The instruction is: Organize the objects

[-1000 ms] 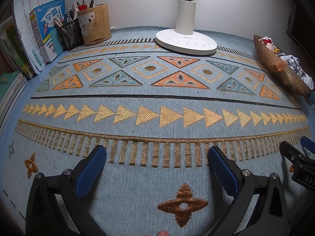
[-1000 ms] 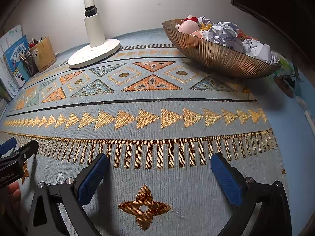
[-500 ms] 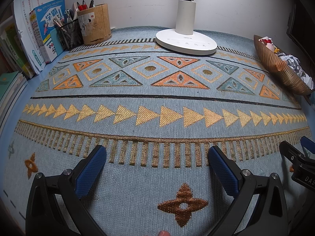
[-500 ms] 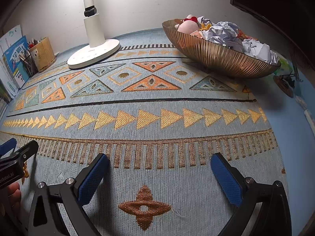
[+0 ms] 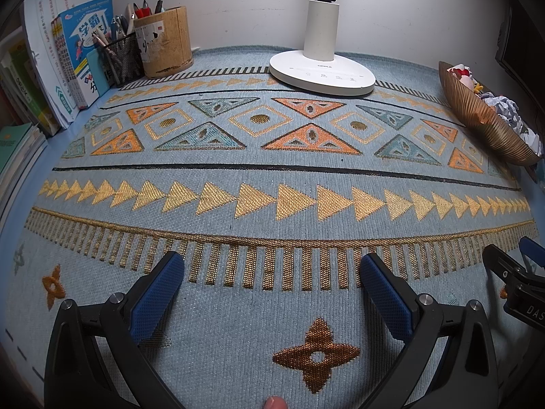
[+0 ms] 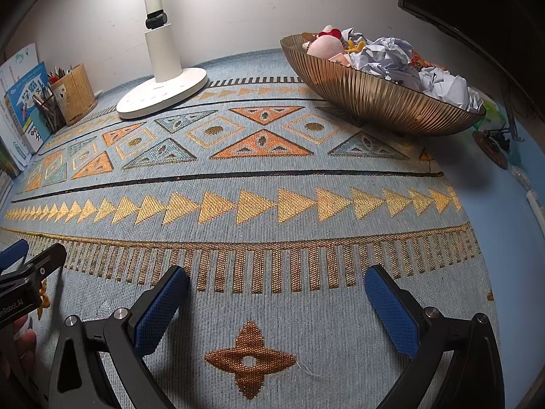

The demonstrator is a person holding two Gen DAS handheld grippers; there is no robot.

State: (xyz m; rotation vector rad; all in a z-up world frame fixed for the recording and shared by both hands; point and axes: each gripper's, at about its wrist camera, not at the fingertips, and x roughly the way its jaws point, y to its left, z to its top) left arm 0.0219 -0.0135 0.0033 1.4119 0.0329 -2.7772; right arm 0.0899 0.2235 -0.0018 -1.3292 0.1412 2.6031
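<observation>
A gold ribbed bowl (image 6: 378, 97) stands at the back right of the patterned mat, filled with crumpled paper (image 6: 388, 56) and small plush toys (image 6: 325, 46); it also shows in the left wrist view (image 5: 477, 119). My left gripper (image 5: 272, 279) is open and empty, low over the mat's near edge. My right gripper (image 6: 276, 288) is open and empty, beside it to the right. Each gripper shows at the edge of the other's view: the right one (image 5: 514, 272), the left one (image 6: 30, 262).
A white lamp base (image 5: 322, 73) stands at the back centre. A cork pen holder (image 5: 165, 47), a mesh pen cup (image 5: 122, 56) and upright books (image 5: 78, 51) line the back left. A dark monitor (image 6: 477, 10) stands at the right, small items (image 6: 494, 143) beyond the bowl.
</observation>
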